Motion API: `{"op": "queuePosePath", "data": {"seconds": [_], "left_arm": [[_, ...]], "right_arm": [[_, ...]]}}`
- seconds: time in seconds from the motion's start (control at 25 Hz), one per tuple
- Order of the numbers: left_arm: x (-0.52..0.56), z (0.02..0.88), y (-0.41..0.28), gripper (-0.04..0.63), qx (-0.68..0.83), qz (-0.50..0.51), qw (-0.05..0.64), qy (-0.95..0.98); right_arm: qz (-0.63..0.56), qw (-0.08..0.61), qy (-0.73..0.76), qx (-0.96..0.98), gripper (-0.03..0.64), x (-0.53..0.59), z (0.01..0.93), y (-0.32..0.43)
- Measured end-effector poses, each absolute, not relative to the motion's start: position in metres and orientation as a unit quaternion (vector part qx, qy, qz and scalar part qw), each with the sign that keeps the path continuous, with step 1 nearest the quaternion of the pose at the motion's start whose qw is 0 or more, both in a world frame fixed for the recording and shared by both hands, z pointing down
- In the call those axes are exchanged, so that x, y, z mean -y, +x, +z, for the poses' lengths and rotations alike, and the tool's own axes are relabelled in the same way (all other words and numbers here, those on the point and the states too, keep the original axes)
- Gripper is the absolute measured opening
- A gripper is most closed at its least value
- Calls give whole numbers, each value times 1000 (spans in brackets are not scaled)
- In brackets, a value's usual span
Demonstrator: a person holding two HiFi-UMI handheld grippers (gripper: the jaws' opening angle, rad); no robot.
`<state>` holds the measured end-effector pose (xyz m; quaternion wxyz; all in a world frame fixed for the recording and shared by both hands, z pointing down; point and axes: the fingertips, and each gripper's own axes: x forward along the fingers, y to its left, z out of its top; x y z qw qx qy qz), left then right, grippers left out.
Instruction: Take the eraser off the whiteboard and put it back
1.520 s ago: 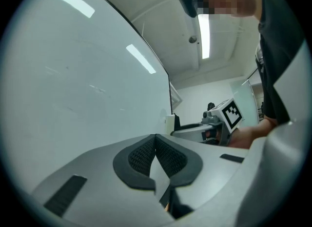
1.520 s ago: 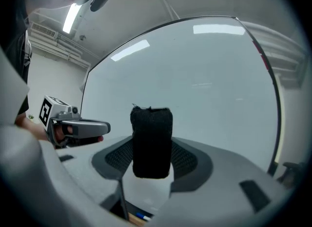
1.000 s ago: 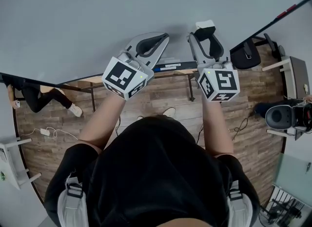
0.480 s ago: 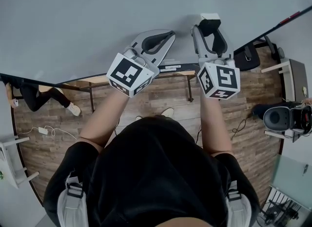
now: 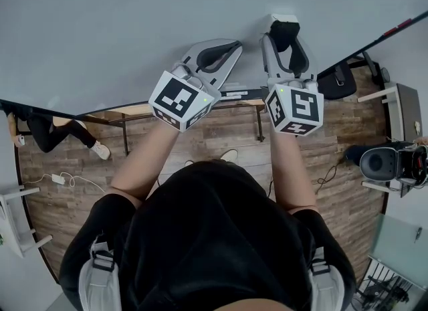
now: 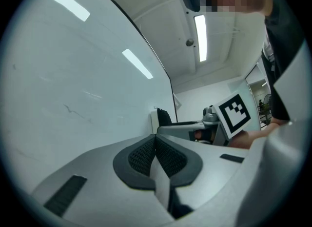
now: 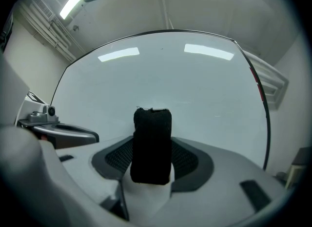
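Now the right gripper (image 5: 285,34) is carrying the eraser (image 7: 151,145) a touch higher against the whiteboard (image 5: 134,22) than 1 second ago. Over the last half second it is barely drifting at all. To my eye the take-off half is done and the put-back half is getting under way. The eraser is riding in the jaws close in front of the board's face, though none of the 3 views is showing whether it is actually touching the surface.

The right jaws are standing wide, both pads pressing on the sides of the black felt block, with its white part tucked low between them. The right forearm is reaching straight ahead, the gripper pointing roughly level at the board and its marker cube facing back toward the head.

The left gripper (image 6: 156,155) is hanging idle just beside it, nose tilting slightly upward. Its jaws are sitting fully together with nothing between them, and it is keeping the place it had 1 second ago.

Next, I am judging, a gentle push forward is needed to seat the eraser on the board before those jaws let go.
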<state>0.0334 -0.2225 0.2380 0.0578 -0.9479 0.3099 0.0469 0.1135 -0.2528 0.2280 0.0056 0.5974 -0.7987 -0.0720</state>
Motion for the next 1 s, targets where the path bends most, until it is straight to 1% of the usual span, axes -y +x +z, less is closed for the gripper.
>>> {"op": "queuePosePath", "data": {"seconds": [0.16,0.48,1.0], "left_arm": [[222,240,36,-6,-311,43,60,-948],[219,246,37,-6,-316,43,56,-946],[201,262,38,-6,-320,62,57,-944]], "right_arm": [[-77,1,599,797,223,254,227,113],[-87,-6,578,811,270,242,230,112],[-61,-12,547,835,272,214,257,124]]}}
